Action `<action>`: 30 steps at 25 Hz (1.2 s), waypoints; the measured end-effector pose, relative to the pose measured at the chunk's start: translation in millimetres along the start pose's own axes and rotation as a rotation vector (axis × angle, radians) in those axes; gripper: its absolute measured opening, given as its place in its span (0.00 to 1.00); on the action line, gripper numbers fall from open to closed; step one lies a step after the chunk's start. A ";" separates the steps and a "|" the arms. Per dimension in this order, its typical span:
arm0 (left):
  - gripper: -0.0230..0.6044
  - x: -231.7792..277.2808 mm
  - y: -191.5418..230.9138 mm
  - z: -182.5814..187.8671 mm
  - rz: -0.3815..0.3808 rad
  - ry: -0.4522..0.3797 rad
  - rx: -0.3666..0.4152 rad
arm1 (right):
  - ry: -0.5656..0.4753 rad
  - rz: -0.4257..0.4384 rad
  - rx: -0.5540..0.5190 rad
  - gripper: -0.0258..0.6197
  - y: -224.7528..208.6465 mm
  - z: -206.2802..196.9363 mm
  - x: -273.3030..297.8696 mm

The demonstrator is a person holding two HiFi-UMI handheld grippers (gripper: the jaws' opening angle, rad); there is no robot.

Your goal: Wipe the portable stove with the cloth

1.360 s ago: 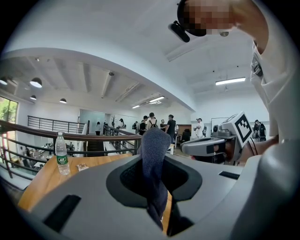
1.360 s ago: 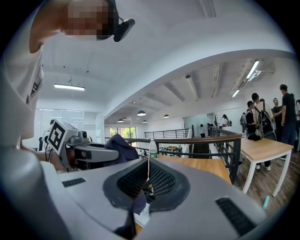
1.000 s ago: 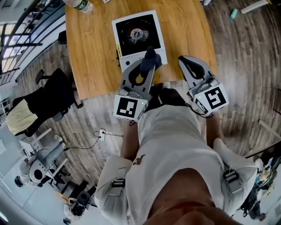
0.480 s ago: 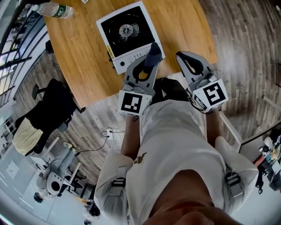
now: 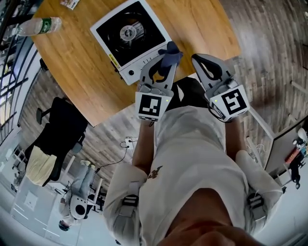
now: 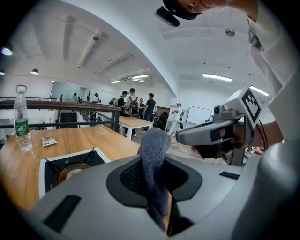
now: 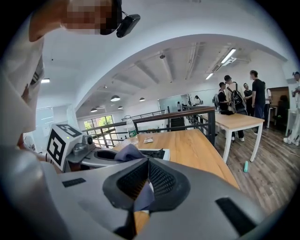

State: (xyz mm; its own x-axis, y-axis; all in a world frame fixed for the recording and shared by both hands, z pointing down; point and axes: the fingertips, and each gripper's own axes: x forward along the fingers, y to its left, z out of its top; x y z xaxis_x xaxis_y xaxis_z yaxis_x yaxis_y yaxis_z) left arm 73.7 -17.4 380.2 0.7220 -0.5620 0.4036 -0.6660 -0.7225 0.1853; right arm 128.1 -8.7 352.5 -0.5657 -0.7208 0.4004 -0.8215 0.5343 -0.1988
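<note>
On the wooden table (image 5: 82, 72), head view: one portable stove (image 5: 110, 36), white body with a black top, sits by the near edge with its control strip facing that edge. One water bottle (image 5: 36, 26) lies at the far left edge, and one small packet (image 5: 70, 4) lies beyond the stove. The left gripper (image 5: 163, 60) pinches one blue-grey cloth (image 5: 169, 54) just beside the stove's near right corner. Contact with the stove cannot be confirmed. The right gripper (image 5: 198, 60) hangs beside the left, off the table's near edge.

Left gripper view: the jaws are clamped on the cloth's lower part. A rounded tuft stands free past the tips. The stove lies low and to the left, apart from the tuft.

Right gripper view: the jaws are pressed together. A pale bluish sliver shows in the slit between them, and what it is cannot be told.

Handling, as a judgement: the cloth is soft, light and limp, and it will fold under pressure. Grip it low and bunched, and lead with the free tuft. The stove is rigid but probably light enough to slide, so steady it at the white rim and keep off the burner.
</note>
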 end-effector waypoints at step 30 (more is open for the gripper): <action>0.17 48.1 27.1 -109.1 0.048 0.371 -0.005 | 0.083 -0.072 0.081 0.07 -7.3 -55.5 31.2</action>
State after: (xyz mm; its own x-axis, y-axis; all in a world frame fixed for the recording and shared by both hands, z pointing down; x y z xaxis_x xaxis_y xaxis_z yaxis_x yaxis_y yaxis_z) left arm 70.0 -20.1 502.4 0.5732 -0.4102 0.7093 -0.6991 -0.6964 0.1622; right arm 120.4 -10.5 416.1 -0.5001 -0.7153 0.4881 -0.8647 0.4426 -0.2374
